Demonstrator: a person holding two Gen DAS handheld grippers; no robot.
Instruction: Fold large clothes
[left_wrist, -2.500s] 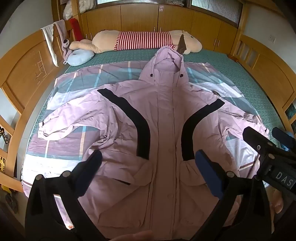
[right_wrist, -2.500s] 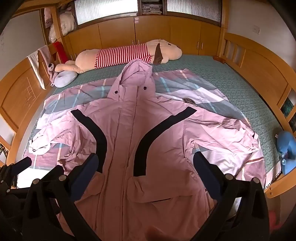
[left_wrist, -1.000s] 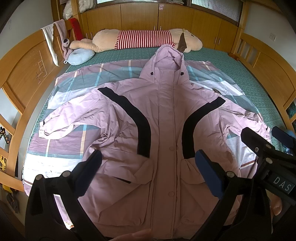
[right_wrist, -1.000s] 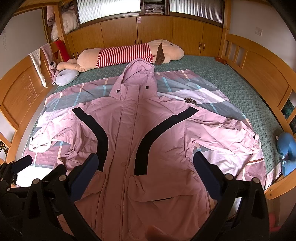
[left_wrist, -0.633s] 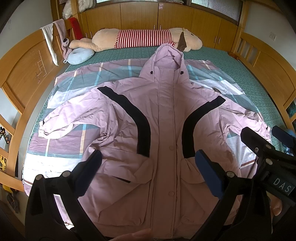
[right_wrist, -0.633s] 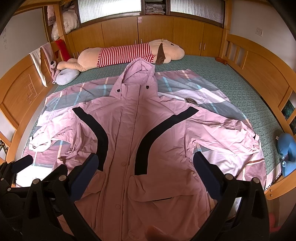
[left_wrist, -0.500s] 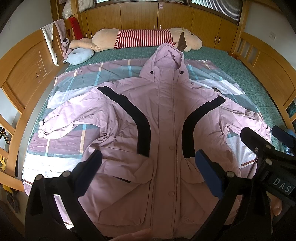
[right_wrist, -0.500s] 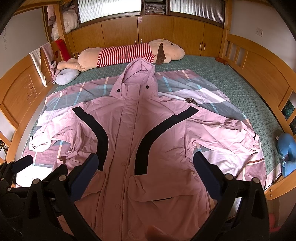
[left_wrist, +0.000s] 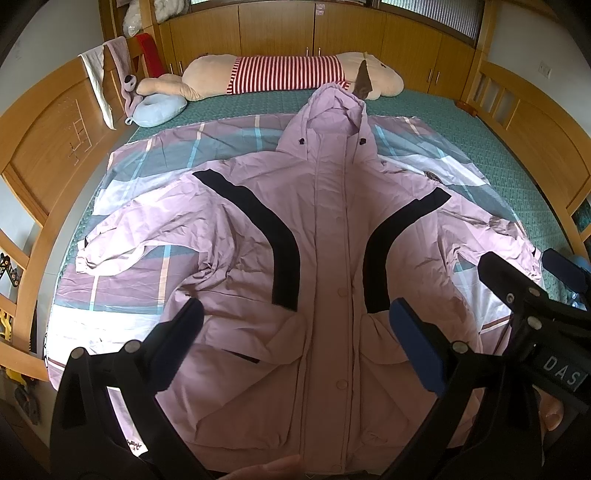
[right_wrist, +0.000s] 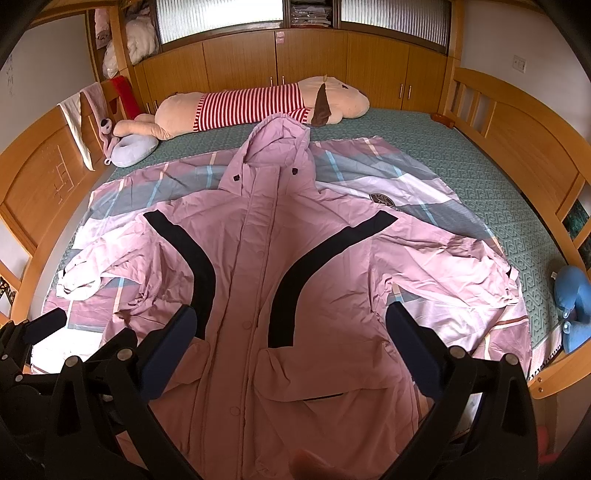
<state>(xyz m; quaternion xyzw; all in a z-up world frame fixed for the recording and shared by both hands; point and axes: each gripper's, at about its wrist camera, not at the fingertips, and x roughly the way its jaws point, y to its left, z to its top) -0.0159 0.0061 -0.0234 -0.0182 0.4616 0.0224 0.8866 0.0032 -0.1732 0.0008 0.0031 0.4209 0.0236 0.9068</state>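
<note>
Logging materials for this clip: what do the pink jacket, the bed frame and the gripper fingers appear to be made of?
Pink jacket: thin woven fabric, probably synthetic shell; matte, fine crinkles, black stripes. Bed frame: wood or wood veneer, glossy orange-brown, visible grain. Left gripper and right gripper fingers: black, likely plastic, with blue pads; both open, holding nothing.

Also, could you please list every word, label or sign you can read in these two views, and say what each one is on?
"DAS": white letters on the body of the right gripper, cut off by the frame edge.
Round badge on the plaid sheet: too small to read.
Small pink tag on the wooden cabinets: too blurred to read.
</note>
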